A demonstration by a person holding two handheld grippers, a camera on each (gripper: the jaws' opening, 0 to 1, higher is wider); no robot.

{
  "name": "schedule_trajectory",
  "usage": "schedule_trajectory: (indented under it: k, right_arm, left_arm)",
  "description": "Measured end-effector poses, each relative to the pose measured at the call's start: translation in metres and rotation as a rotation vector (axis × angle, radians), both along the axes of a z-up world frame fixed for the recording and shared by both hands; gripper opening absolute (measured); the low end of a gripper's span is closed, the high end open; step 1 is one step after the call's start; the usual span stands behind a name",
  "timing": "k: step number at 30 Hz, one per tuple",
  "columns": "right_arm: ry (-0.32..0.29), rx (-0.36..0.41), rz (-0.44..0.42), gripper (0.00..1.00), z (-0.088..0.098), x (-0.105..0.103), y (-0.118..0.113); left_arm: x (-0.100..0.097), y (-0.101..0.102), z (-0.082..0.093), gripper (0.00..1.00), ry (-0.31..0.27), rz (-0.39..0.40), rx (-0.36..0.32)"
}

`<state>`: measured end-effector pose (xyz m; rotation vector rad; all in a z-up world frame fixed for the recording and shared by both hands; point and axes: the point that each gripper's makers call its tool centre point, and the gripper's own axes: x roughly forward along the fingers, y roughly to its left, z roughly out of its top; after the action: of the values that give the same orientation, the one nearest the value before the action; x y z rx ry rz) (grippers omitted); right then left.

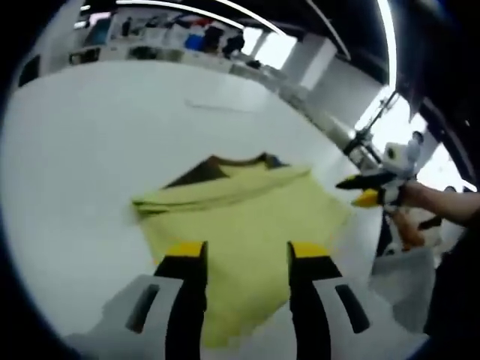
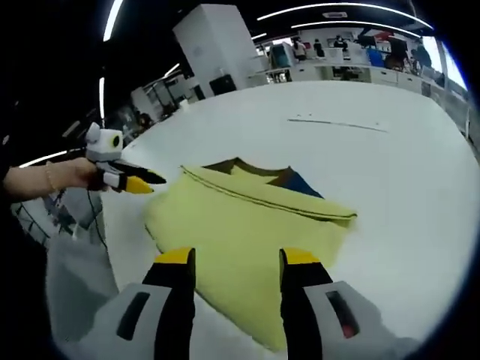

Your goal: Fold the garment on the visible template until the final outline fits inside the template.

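Garment: folded yellow shirt (image 1: 240, 225) on white table (image 1: 90, 150).
Left gripper (image 1: 246, 253): jaws apart, empty, above shirt.
Right gripper (image 2: 238, 261): jaws apart, empty.

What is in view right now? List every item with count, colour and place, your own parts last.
garment: one, yellow, partly folded, lying flat on the table; also in the right gripper view.
template: one, dark brown with a blue patch, peeking out from under the garment's far edge.
table: one, white, under everything.
line on the table: one, thin and dark, beyond the garment.
shelves and clutter: several, mixed colours, far background; too blurred to name.
left tool: one, black jaws with yellow tips, open above the garment's near edge; seen in the right gripper view beside the garment.
right tool: one, same colours, open above the garment.
hand: one, holding the left tool.
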<state>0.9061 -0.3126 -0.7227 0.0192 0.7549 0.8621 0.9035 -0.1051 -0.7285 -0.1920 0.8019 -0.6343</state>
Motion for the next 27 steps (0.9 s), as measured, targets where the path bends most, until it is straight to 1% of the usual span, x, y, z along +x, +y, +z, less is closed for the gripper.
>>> schedule_trajectory:
  k: [3, 7, 9, 11, 14, 19, 27]
  right_arm:
    - [0.009, 0.013, -0.007, 0.41, -0.007, 0.012, 0.006]
    - [0.014, -0.013, -0.016, 0.36, -0.019, 0.024, 0.011]
    - [0.013, -0.019, -0.024, 0.37, -0.023, 0.028, 0.012]
    - [0.009, -0.039, -0.030, 0.39, -0.027, 0.033, 0.014]
    - [0.002, -0.065, -0.022, 0.39, -0.034, 0.040, 0.017]
    - [0.003, -0.089, -0.027, 0.40, -0.039, 0.047, 0.017]
    - [-0.004, -0.094, -0.033, 0.39, -0.042, 0.059, 0.018]
  left_arm:
    - [0.006, -0.001, -0.008, 0.40, 0.013, 0.000, 0.019]
    - [0.013, -0.003, -0.017, 0.37, 0.001, -0.004, 0.053]
    - [0.018, 0.000, -0.021, 0.35, -0.012, 0.009, 0.079]
    - [0.022, 0.002, -0.026, 0.33, -0.010, 0.022, 0.098]
    - [0.029, 0.002, -0.030, 0.32, -0.017, 0.031, 0.113]
    - [0.036, 0.000, -0.034, 0.32, -0.025, 0.016, 0.142]
    - [0.050, 0.002, -0.035, 0.30, -0.036, 0.020, 0.145]
